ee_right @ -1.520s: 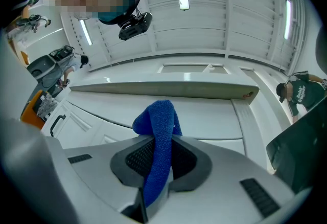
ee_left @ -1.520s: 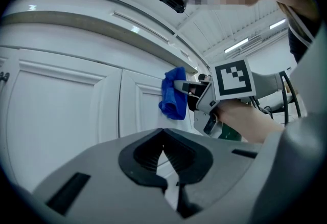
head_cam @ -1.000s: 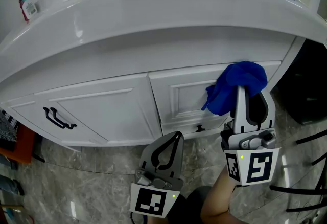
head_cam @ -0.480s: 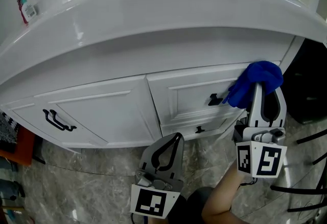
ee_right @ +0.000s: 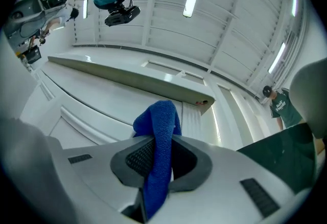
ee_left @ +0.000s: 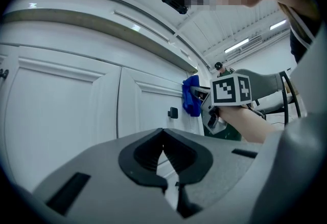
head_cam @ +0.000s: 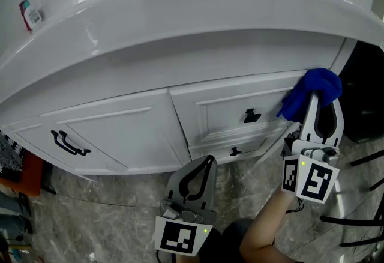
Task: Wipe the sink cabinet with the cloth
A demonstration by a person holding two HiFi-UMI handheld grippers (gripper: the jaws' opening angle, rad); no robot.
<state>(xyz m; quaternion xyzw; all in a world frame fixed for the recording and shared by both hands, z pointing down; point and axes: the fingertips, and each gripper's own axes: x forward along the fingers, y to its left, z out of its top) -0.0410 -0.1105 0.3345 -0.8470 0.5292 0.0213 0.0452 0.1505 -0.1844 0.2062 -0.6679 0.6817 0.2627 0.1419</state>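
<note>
A blue cloth (head_cam: 312, 92) is pressed against the right end of the white sink cabinet (head_cam: 144, 129), just right of the black knob (head_cam: 251, 116) on the right drawer front. My right gripper (head_cam: 317, 107) is shut on the cloth, which bunches up past the jaws (ee_right: 159, 131). The left gripper view shows the same cloth (ee_left: 190, 96) against the cabinet. My left gripper (head_cam: 201, 166) hangs low in front of the cabinet, apart from it, shut with nothing between its jaws.
A black handle (head_cam: 67, 142) sits on the left cabinet door, a smaller knob (head_cam: 235, 151) on the lower drawer. The white sink counter (head_cam: 180, 9) overhangs the cabinet. A dark object (head_cam: 369, 99) stands right of the cabinet. Marble floor (head_cam: 108, 220) lies below.
My right gripper has slid the blue cloth rightward along the drawer front, past the black knob to the cabinet's right end. The left gripper has stayed in place.
</note>
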